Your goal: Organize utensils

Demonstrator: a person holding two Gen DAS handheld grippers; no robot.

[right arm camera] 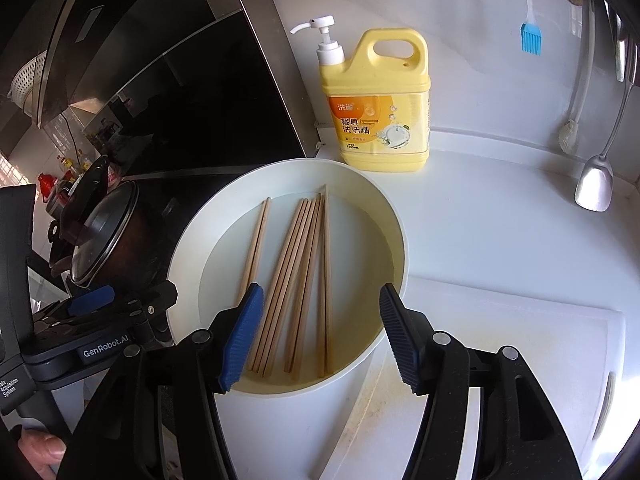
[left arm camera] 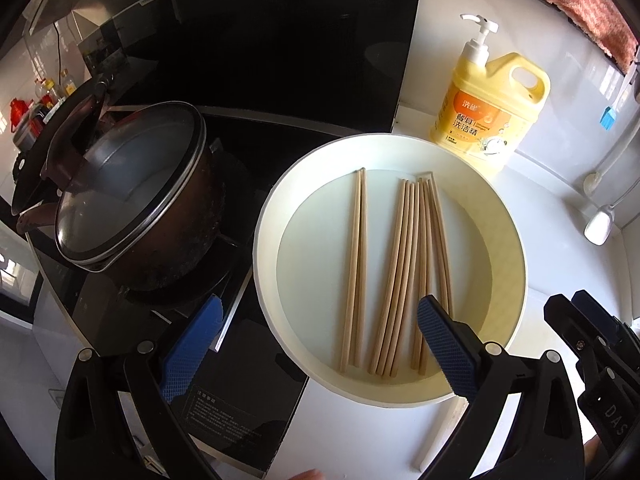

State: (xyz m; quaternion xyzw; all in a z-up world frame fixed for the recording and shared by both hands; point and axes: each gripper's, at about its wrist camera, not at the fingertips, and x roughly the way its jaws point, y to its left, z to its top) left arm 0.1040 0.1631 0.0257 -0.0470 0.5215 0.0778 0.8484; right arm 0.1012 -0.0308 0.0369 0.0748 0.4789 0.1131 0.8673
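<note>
Several wooden chopsticks lie side by side in a round white basin on the white counter. A pair lies apart at the left; the others lie bunched. My left gripper is open and empty, held above the basin's near left rim. In the right wrist view the chopsticks lie in the basin. My right gripper is open and empty above the basin's near edge, with the bunch between its fingers. The left gripper shows at the left there.
A lidded brown pot stands on the black stove left of the basin. A yellow dish-soap bottle stands behind the basin. A white cutting board lies at the right. A spoon and blue brush hang on the wall.
</note>
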